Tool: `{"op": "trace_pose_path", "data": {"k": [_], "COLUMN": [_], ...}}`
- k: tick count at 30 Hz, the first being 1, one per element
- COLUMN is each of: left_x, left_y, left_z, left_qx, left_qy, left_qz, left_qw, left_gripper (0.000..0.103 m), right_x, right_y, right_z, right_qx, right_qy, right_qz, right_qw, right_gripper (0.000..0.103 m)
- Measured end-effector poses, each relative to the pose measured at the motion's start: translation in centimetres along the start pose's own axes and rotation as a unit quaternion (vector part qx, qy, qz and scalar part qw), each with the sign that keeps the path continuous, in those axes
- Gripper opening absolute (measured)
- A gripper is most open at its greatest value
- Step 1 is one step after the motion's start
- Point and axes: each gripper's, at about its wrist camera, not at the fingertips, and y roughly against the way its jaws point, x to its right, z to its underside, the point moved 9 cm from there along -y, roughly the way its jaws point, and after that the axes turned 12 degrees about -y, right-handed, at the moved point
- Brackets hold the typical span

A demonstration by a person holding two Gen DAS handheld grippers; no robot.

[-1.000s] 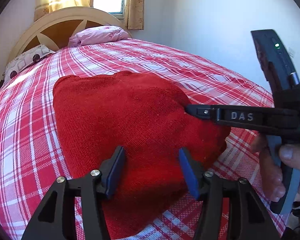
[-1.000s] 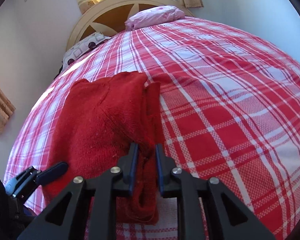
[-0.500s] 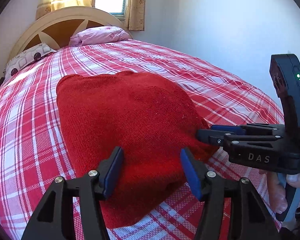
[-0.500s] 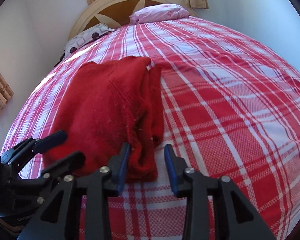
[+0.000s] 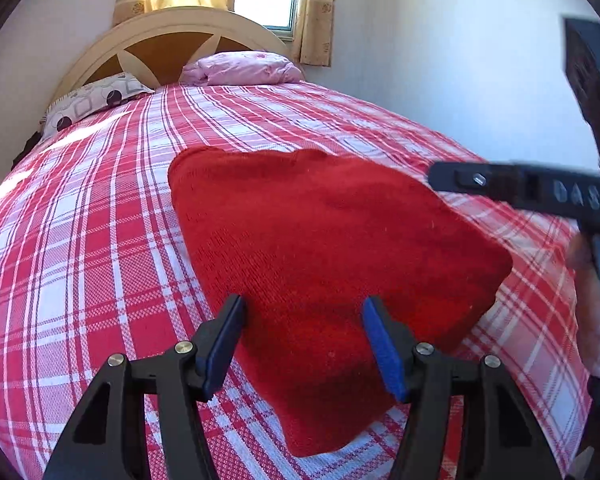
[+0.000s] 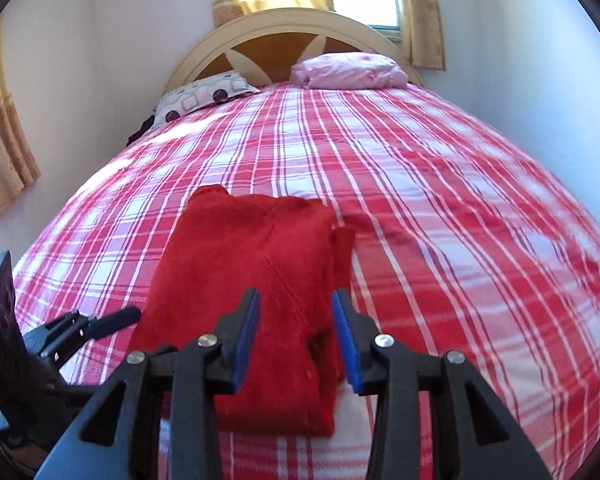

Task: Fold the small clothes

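A red knitted garment (image 5: 320, 256) lies folded flat on the red and white plaid bedspread (image 5: 80, 240); it also shows in the right wrist view (image 6: 252, 264). My left gripper (image 5: 303, 344) is open and empty, hovering above the garment's near edge. My right gripper (image 6: 296, 336) is open and empty above the garment's near right part, where folded layers stack. The right gripper also shows in the left wrist view (image 5: 500, 184), at the garment's right side. The left gripper shows in the right wrist view (image 6: 100, 320), at the garment's left edge.
A pink pillow (image 5: 244, 68) and a patterned pillow (image 5: 92, 100) lie at the cream headboard (image 5: 172, 28). White walls close in on the bed's right side (image 5: 460, 60). Curtains hang at the window (image 6: 424, 12). The plaid bedspread stretches right of the garment (image 6: 460, 240).
My right gripper let go of the garment's right edge, opened wider and pulled back and up. My left gripper stayed open and lifted slightly.
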Motion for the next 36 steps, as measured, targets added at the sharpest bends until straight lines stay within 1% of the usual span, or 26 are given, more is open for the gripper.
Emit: {"op": "trace_pose_path", "data": {"k": [1,3,4,5,6,7,10,14,17,18,19,20,21,22,24,26,29,36], "left_x": [0.1,0.3,0.3,0.3,0.1,0.1,-0.5,-3.7,-6.2,-6.9,-7.5,-7.9,-8.3,-8.6,-9.1,-9.0,-8.7,-8.5], "left_y": [0.0,0.0,0.0,0.0,0.0,0.1,0.5,1.6,1.4,1.1,0.7,0.4,-0.1,-0.6,-1.5,-2.1,-2.6,-3.6], "left_z": [0.1,0.1,0.1,0.1,0.3,0.3,0.0,-1.1,-1.4,-1.5,-1.6,-1.6,-1.7,-1.7,-1.7,-1.5,-1.2,-1.0], "left_qx": [-0.002,0.000,0.000,0.000,0.001,0.001,0.004,0.022,0.020,0.017,0.015,0.013,0.008,0.006,0.001,0.002,0.001,0.000], "left_qy": [-0.005,-0.007,-0.006,-0.003,-0.001,0.002,0.015,0.041,0.066,0.070,0.073,0.074,0.077,0.082,0.094,0.104,0.115,0.134], "left_qz": [-0.001,0.002,0.006,0.012,0.016,0.018,0.024,-0.001,-0.009,-0.013,-0.019,-0.022,-0.024,-0.024,-0.017,-0.003,0.011,0.032], "left_qw": [1.0000,1.0000,1.0000,0.9999,0.9999,0.9998,0.9996,0.9989,0.9976,0.9973,0.9971,0.9970,0.9967,0.9963,0.9955,0.9946,0.9933,0.9905], "left_gripper": [0.066,0.067,0.067,0.067,0.067,0.067,0.068,0.068,0.068,0.068,0.068,0.068,0.068,0.068,0.068,0.068,0.068,0.068], "right_x": [-0.2,-0.3,-0.1,0.4,0.8,1.1,1.5,1.5,1.7,1.8,2.0,2.3,2.6,2.9,3.7,3.9,4.0,4.8], "right_y": [-0.6,-2.0,-2.9,-4.0,-4.8,-5.3,-5.2,-4.8,-3.9,-3.6,-3.3,-3.0,-2.9,-3.1,-3.7,-5.0,-7.1,-10.5], "right_z": [-0.1,0.2,0.6,1.3,1.9,2.4,2.7,2.5,1.7,1.4,0.9,0.2,-0.4,-1.0,-2.0,-2.5,-2.5,-1.4], "right_qx": [-0.006,-0.029,-0.040,-0.057,-0.069,-0.076,-0.072,-0.078,-0.071,-0.066,-0.060,-0.054,-0.052,-0.053,-0.056,-0.080,-0.124,-0.174], "right_qy": [-0.002,-0.004,0.000,0.010,0.013,0.013,0.020,0.025,0.004,-0.005,-0.017,-0.034,-0.053,-0.069,-0.095,-0.110,-0.126,-0.166], "right_qz": [-0.005,-0.013,-0.006,0.012,0.022,0.023,0.019,0.012,-0.020,-0.029,-0.036,-0.049,-0.066,-0.076,-0.083,-0.100,-0.122,-0.149], "right_qw": [1.000,0.999,0.999,0.998,0.997,0.997,0.997,0.997,0.997,0.997,0.997,0.997,0.995,0.993,0.990,0.986,0.977,0.959], "right_gripper": [0.041,0.037,0.037,0.033,0.033,0.033,0.032,0.032,0.037,0.045,0.051,0.064,0.074,0.076,0.076,0.076,0.076,0.076]}}
